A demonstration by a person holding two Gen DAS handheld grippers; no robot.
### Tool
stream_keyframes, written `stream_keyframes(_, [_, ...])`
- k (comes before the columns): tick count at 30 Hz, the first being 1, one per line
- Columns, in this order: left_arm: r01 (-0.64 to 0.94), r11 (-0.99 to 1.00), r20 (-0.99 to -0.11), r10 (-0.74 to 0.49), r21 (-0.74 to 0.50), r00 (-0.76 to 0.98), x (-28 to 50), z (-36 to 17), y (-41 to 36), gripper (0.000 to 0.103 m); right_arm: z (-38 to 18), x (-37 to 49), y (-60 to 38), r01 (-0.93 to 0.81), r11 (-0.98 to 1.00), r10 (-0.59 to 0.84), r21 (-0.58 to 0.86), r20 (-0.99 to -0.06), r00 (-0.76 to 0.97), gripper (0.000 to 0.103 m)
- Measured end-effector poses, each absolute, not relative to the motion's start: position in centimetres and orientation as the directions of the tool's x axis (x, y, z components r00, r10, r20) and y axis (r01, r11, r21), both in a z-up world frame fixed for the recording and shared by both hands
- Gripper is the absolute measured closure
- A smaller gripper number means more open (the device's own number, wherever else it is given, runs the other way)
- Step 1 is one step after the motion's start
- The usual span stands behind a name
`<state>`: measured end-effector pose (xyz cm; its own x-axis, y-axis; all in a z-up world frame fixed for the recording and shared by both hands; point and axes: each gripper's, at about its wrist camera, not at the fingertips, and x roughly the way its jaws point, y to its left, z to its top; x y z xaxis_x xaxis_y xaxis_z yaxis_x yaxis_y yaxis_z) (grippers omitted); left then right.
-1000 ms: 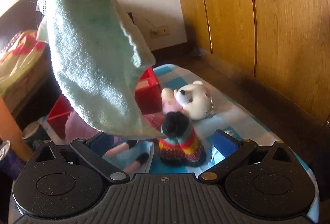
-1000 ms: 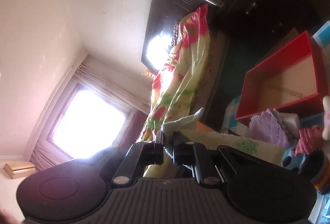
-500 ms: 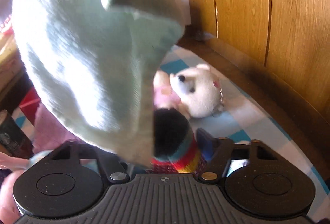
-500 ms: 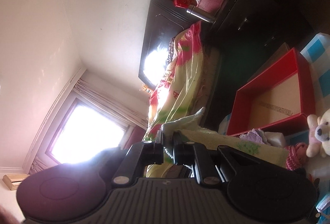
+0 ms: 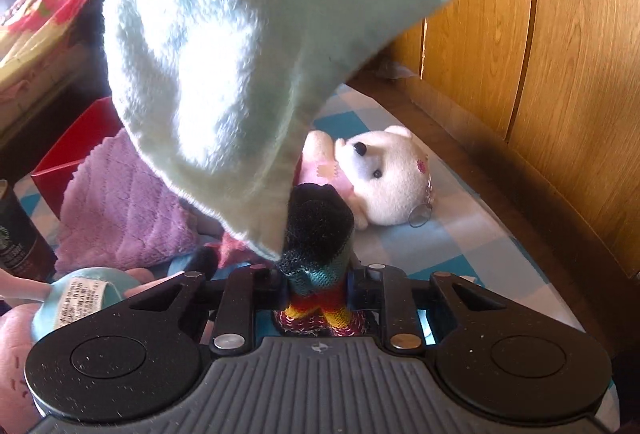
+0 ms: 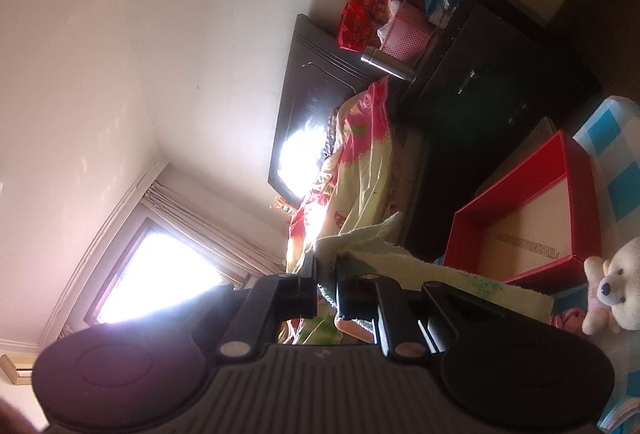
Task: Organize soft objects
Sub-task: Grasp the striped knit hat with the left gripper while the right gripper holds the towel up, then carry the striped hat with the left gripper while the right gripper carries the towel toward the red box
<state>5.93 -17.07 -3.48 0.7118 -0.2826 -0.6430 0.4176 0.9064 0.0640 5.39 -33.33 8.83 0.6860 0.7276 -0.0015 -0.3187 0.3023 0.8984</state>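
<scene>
At ten o'clock I see a dark can [image 5: 18, 230]; wooden cabinet doors [image 5: 560, 54] fill two o'clock, the bench's checked cloth [image 5: 460, 234] between.

Fuzzy terry towel [image 5: 240, 34], fluffy plush bear [image 5: 384, 174], glossy wood wardrobe [image 5: 560, 54].

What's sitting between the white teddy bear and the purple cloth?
In the left wrist view, the hanging pale green towel and the striped knitted toy come between the white teddy bear and purple cloth.

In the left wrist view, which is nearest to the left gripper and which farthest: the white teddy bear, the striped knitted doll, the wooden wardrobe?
1. Striped knitted doll: between the left gripper fingers.
2. White teddy bear: behind it, right, on the checked cloth.
3. Wooden wardrobe: far right, beyond.
</scene>
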Motion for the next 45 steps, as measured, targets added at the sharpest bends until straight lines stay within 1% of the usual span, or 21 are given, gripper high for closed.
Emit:
stream_keyframes(6, [0.398, 0.917, -0.628, -0.289, 0.036, 0.723, 4.8, -1.7, -14.9, 0.080, 8.7, 5.6, -33.4, -0.301, 0.348, 0.701, 0.888, -0.034, 0.712, 0.103])
stream_keyframes(12, [0.340, 0.940, -0.629, -0.260, 0.006, 0.733, 3.7, -0.4, -11.3, 0.080, 8.4, 5.6, -33.3, -0.272, 0.383, 0.676, 0.883, -0.067, 0.734, 0.103])
stream_keyframes(16, [0.290, 0.957, -0.626, -0.231, -0.008, 0.745, 3.2, 0.1, -9.1, 0.080, 8.8, 5.4, -32.9, -0.269, 0.443, 0.652, 0.855, -0.102, 0.751, 0.103])
stream_keyframes(18, [0.264, 0.964, -0.628, -0.221, -0.025, 0.746, 2.6, 0.5, -7.6, 0.080, 9.2, 5.2, -32.5, -0.266, 0.488, 0.644, 0.832, -0.137, 0.753, 0.103])
stream_keyframes(20, [0.237, 0.971, -0.628, -0.210, -0.041, 0.749, 2.3, 0.8, -6.5, 0.080, 9.4, 4.9, -31.9, -0.255, 0.555, 0.633, 0.792, -0.203, 0.747, 0.103])
stream_keyframes(22, [0.232, 0.972, -0.626, -0.205, -0.039, 0.752, 2.1, 1.1, -5.9, 0.080, 9.2, 4.5, -30.6, -0.250, 0.632, 0.638, 0.734, -0.309, 0.705, 0.103])
stream_keyframes(24, [0.228, 0.974, -0.625, -0.186, -0.014, 0.758, 2.0, 1.1, -5.9, 0.080, 8.1, 3.9, -28.7, -0.250, 0.720, 0.619, 0.647, -0.436, 0.653, 0.103])
stream_keyframes(27, [0.240, 0.971, -0.630, -0.194, -0.012, 0.752, 2.0, 0.9, -6.1, 0.080, 4.4, 2.7, -25.6, -0.243, 0.826, 0.550, 0.508, -0.633, 0.545, 0.103])
stream_keyframes(30, [0.258, 0.966, -0.635, -0.198, 0.002, 0.747, 1.8, 0.6, -6.6, 0.080, 1.0, 1.7, -24.5, -0.230, 0.901, 0.434, 0.368, -0.741, 0.512, 0.103])
stream_keyframes(31, [0.262, 0.965, -0.634, -0.201, 0.003, 0.746, 1.6, 0.6, -6.6, 0.081, 0.4, 1.8, -24.2, -0.236, 0.909, 0.417, 0.344, -0.765, 0.491, 0.102])
stream_keyframes(32, [0.266, 0.964, -0.634, -0.206, 0.000, 0.745, 1.6, 0.6, -6.6, 0.081, 0.0, 1.9, -24.2, -0.238, 0.911, 0.413, 0.338, -0.776, 0.477, 0.096])
stream_keyframes(34, [0.270, 0.963, -0.632, -0.216, -0.011, 0.744, 1.7, 0.7, -6.5, 0.081, -0.5, 2.2, -24.1, -0.228, 0.922, 0.386, 0.314, -0.792, 0.473, 0.063])
stream_keyframes(35, [0.269, 0.963, -0.632, -0.217, -0.014, 0.744, 1.7, 0.7, -6.4, 0.081, -0.6, 2.3, -23.9, -0.227, 0.928, 0.369, 0.294, -0.797, 0.478, 0.055])
stream_keyframes(36, [0.269, 0.963, -0.633, -0.220, -0.019, 0.743, 1.7, 0.8, -6.4, 0.081, -0.6, 2.5, -23.7, -0.233, 0.936, 0.348, 0.265, -0.800, 0.489, 0.044])
stream_keyframes(39, [0.272, 0.962, -0.634, -0.225, -0.024, 0.740, 1.7, 0.9, -6.4, 0.081, -0.5, 2.9, -22.6, -0.248, 0.960, 0.252, 0.133, -0.799, 0.545, 0.042])
stream_keyframes(40, [0.274, 0.961, -0.635, -0.226, -0.024, 0.739, 1.7, 0.9, -6.5, 0.081, -0.7, 3.0, -22.2, -0.261, 0.961, 0.223, 0.088, -0.806, 0.549, 0.036])
stream_keyframes(41, [0.277, 0.961, -0.635, -0.230, -0.026, 0.737, 1.7, 0.9, -6.5, 0.081, -0.8, 3.3, -21.7, -0.274, 0.960, 0.201, 0.055, -0.817, 0.541, 0.034])
stream_keyframes(42, [0.279, 0.960, -0.635, -0.233, -0.029, 0.737, 1.7, 0.9, -6.5, 0.081, -1.2, 3.5, -21.5, -0.291, 0.955, 0.208, 0.056, -0.825, 0.526, 0.030])
stream_keyframes(45, [0.287, 0.957, -0.636, -0.239, -0.028, 0.734, 1.7, 0.9, -6.6, 0.080, -3.0, 4.9, -21.0, -0.321, 0.939, 0.256, 0.121, -0.872, 0.417, 0.029])
